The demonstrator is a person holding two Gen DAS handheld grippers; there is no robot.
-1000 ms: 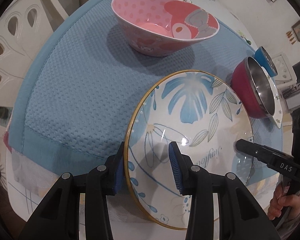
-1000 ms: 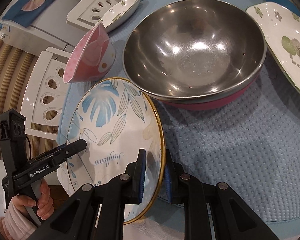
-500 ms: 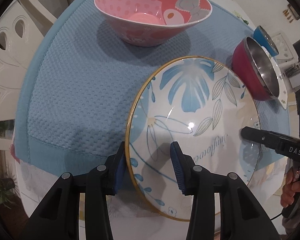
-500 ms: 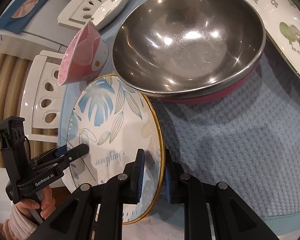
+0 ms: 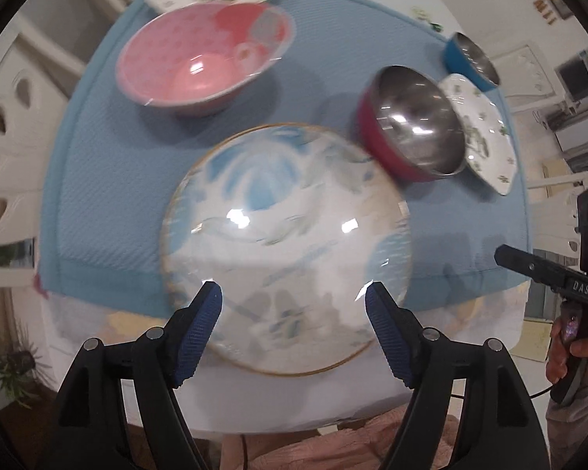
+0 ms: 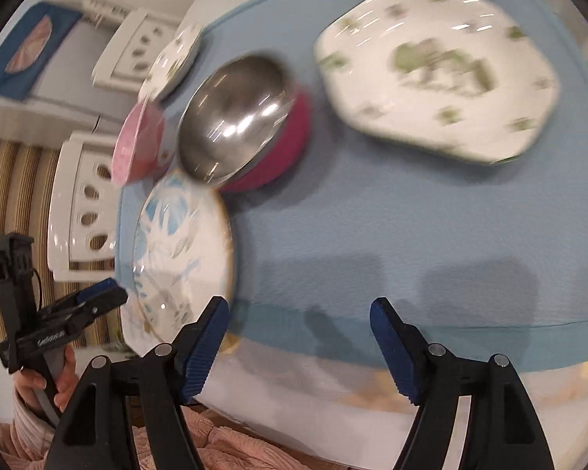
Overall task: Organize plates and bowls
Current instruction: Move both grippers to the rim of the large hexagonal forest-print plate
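Fingers of your left gripper (image 5: 293, 300) are spreading, gripping nothing; the round blue-floral white plate (image 5: 286, 246) lies below on the blue waffle mat (image 5: 109, 180). Your right gripper (image 6: 298, 317) is opening too, empty, plate (image 6: 180, 258) at nine o'clock.

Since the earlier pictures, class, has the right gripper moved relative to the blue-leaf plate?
Yes. The right gripper has let go of the blue-leaf plate and shifted right over the blue mat; its jaws are opening, with nothing between them.
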